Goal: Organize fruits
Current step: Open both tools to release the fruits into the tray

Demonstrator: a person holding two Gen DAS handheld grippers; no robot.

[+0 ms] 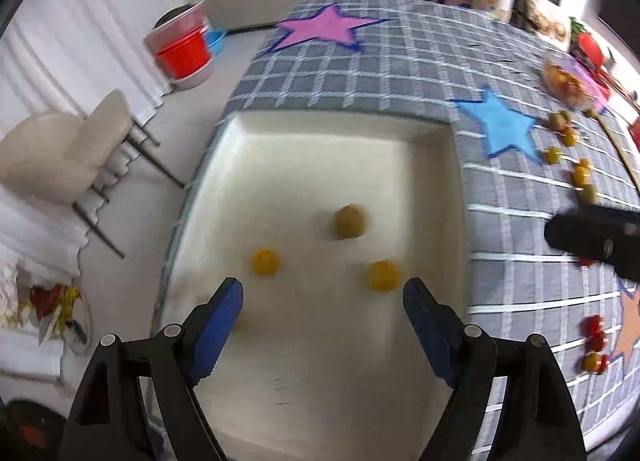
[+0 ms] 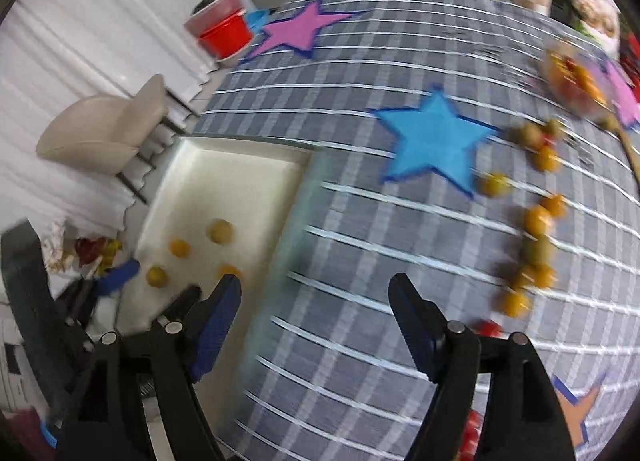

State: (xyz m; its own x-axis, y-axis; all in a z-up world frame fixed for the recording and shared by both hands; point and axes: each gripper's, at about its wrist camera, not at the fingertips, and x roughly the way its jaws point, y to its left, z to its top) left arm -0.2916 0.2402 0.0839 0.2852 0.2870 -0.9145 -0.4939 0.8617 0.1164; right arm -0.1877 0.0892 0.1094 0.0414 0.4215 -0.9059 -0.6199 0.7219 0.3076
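A: We see our left gripper (image 1: 323, 303) over the white tray (image 1: 432, 133), fingers spread wide and gripping nothing. Three small yellow fruits lie on the tray floor in this view: one (image 1: 264, 262) at ten o'clock from the fingertips, one (image 1: 383, 275) at two o'clock, a duller one (image 1: 349, 221) at twelve.

B: Our right gripper (image 2: 315, 293) hangs over the grey checked tablecloth (image 2: 360, 221), just past the tray's right rim, fingers likewise released and empty. From here we count four fruits in the tray.

A: The tray's left edge sits right at the table edge, with floor and a beige chair (image 1: 60, 157) beyond at nine o'clock.

B: Between tray rim and the loose fruits (image 2: 536, 221) scattered at two o'clock, the cloth is bare apart from a blue star (image 2: 432, 141) at one o'clock. Red fruits (image 2: 488, 327) sit close by our right finger.
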